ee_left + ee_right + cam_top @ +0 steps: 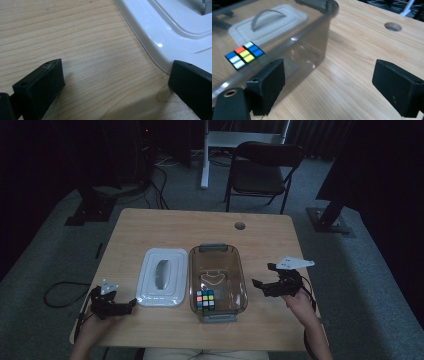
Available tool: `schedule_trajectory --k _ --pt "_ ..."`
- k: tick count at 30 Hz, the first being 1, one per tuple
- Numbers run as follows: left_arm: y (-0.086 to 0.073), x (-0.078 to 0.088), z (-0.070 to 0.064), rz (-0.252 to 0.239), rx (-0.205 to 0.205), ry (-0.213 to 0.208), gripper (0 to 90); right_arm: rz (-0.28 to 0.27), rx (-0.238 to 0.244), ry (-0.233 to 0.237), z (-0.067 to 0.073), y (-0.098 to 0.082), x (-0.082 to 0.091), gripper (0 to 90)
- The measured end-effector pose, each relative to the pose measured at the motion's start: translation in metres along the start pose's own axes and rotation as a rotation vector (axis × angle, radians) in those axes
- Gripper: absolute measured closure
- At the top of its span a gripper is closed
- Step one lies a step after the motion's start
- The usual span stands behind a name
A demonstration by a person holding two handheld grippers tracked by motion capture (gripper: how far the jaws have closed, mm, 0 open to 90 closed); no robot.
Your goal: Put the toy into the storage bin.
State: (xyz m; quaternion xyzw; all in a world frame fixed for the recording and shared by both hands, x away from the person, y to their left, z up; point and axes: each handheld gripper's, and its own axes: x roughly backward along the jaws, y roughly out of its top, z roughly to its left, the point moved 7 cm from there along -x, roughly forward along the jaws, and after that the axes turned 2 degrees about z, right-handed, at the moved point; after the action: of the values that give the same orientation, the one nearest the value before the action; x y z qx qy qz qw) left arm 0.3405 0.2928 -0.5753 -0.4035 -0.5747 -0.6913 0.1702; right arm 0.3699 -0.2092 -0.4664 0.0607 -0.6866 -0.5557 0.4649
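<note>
A clear plastic box [242, 285] stands in the middle of the wooden table [150, 227], with a colourful puzzle cube [205, 300] inside near its front end. A white lid [161, 276] with a grey handle lies flat just left of the box. My left gripper [127, 306] rests open on the table at the lid's front left corner; the lid's edge [160, 47] runs past its right jaw. My right gripper [260, 281] is open just right of the box, jaws wide and empty. Through the box wall [312, 42] the cube [244, 55] and lid [267, 23] are seen.
A round cable hole [240, 225] sits near the table's far edge, also seen as hole [393, 26]. A folding chair [262, 167] stands behind the table. Cables lie on the floor at left. Bare wood surrounds the box and lid.
</note>
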Motion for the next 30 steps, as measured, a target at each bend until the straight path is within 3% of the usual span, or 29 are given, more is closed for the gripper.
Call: schedule_trajectory --k 13,19,22,28,30 --pt "-0.001 0.001 -0.001 -0.002 0.018 0.012 0.7 0.049 -0.097 -0.043 -0.019 -0.057 -0.02 11.1" --pt "-0.001 0.001 -0.003 -0.002 0.009 0.007 0.7 0.058 -0.131 -0.108 -0.025 -0.079 -0.034 11.1" --pt "-0.001 0.001 -0.003 -0.002 0.009 0.007 0.7 0.08 -0.118 -0.155 -0.026 -0.087 -0.039 11.1" --pt "-0.001 0.001 -0.003 -0.003 0.009 0.008 0.7 0.109 -0.101 -0.166 -0.022 -0.094 -0.041 11.1" --pt "-0.001 0.001 -0.003 -0.003 0.009 0.008 0.6 0.117 -0.103 -0.198 -0.022 -0.097 -0.04 11.1"
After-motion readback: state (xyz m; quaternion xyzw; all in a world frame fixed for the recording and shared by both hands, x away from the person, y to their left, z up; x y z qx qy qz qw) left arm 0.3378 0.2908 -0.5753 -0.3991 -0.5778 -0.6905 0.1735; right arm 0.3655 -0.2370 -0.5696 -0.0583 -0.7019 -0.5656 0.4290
